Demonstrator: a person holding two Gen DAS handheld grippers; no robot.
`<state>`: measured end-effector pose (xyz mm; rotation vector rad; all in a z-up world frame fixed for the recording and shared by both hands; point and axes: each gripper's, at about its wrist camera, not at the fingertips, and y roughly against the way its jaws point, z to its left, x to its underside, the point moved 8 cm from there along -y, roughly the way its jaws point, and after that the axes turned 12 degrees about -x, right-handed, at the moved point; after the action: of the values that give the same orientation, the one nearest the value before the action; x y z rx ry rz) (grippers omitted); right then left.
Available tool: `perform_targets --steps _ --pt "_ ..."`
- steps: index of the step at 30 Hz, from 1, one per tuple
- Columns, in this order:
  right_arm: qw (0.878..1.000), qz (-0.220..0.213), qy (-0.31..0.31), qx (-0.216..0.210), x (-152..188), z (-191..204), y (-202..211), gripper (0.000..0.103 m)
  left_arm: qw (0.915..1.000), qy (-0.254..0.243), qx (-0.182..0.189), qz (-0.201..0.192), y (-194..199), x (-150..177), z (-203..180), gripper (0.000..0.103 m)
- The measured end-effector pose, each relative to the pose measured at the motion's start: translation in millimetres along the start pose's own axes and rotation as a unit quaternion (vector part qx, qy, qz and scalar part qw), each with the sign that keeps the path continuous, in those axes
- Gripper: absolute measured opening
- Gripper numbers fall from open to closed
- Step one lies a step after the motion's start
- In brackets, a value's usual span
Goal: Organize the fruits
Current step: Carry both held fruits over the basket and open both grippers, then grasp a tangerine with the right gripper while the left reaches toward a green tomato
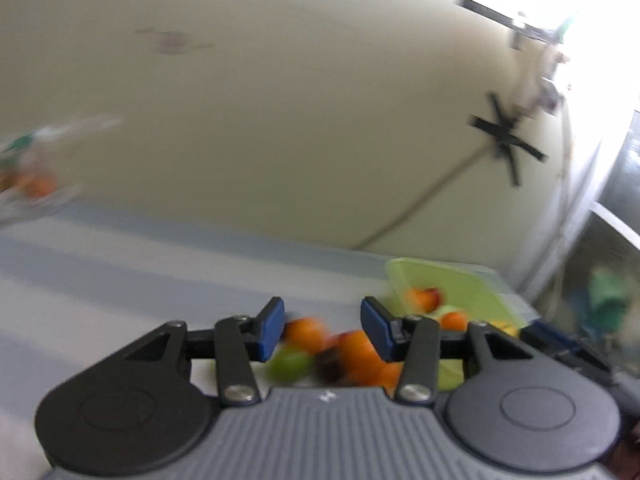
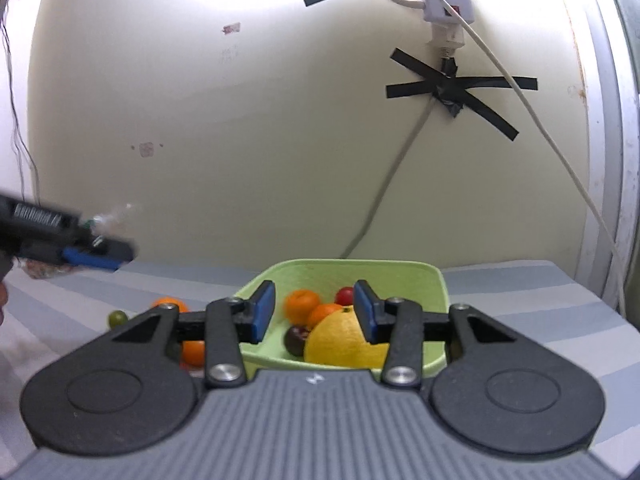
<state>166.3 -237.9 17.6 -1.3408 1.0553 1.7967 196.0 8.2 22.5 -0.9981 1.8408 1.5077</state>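
Note:
A light green tray [image 2: 436, 280] on the striped cloth holds a big yellow fruit [image 2: 340, 342], two oranges [image 2: 302, 305], a red fruit [image 2: 344, 295] and a dark plum [image 2: 295, 340]. My right gripper [image 2: 315, 312] hovers open just in front of the tray, with nothing between its pads. Left of the tray lie loose oranges [image 2: 170, 304] and a small green fruit [image 2: 117, 318]. In the blurred left wrist view my left gripper [image 1: 323, 330] is open above that loose pile: oranges [image 1: 304, 334], a green fruit [image 1: 288, 364] and a dark fruit [image 1: 330, 368]. The tray [image 1: 472, 280] lies to its right.
A clear plastic bag [image 1: 28, 184] with more fruit sits at the far left by the wall. A taped cable [image 2: 452, 88] and a power strip [image 2: 444, 0] hang on the cream wall behind. The left gripper's body [image 2: 60, 236] shows blurred at the left.

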Motion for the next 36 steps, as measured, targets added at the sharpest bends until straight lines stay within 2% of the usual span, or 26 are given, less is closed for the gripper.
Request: perform_targets --steps 5,9,14,21,26,28,31,33,36 --pt "0.999 0.018 0.015 -0.036 3.9 28.9 -3.3 0.046 0.9976 0.046 -0.043 0.028 -1.2 27.8 64.6 0.043" --pt "0.995 0.057 0.031 -0.074 19.5 61.0 -10.7 0.046 0.9949 0.077 -0.043 0.050 -5.7 46.9 91.1 0.043" --pt "0.987 0.108 0.074 -0.088 35.2 89.9 -30.6 0.045 0.9967 0.064 -0.026 0.043 -5.8 48.0 86.4 0.044" --pt "0.988 0.109 0.069 -0.089 14.7 102.9 -65.2 0.046 0.9972 0.062 -0.016 0.039 -15.0 40.4 78.4 0.044" --pt "0.986 0.120 0.085 -0.083 21.5 111.1 -78.3 0.046 0.9994 0.002 0.000 0.035 -30.1 25.7 58.1 0.048" --pt "0.983 0.123 0.093 -0.097 23.9 119.1 -78.4 0.046 0.9991 -0.020 -0.002 0.038 -41.1 22.2 52.3 0.048" --pt "0.973 0.138 0.149 -0.113 27.9 139.0 -85.5 0.037 0.9983 -0.012 0.024 0.053 -54.8 16.9 46.6 0.047" --pt "0.965 0.148 0.189 -0.108 28.0 145.0 -94.2 0.031 0.9980 -0.010 0.031 0.055 -60.4 15.1 42.9 0.047" --pt "0.963 0.141 0.213 -0.085 18.3 138.4 -101.5 0.030 0.9979 -0.020 0.027 0.056 -66.4 19.2 39.8 0.047"
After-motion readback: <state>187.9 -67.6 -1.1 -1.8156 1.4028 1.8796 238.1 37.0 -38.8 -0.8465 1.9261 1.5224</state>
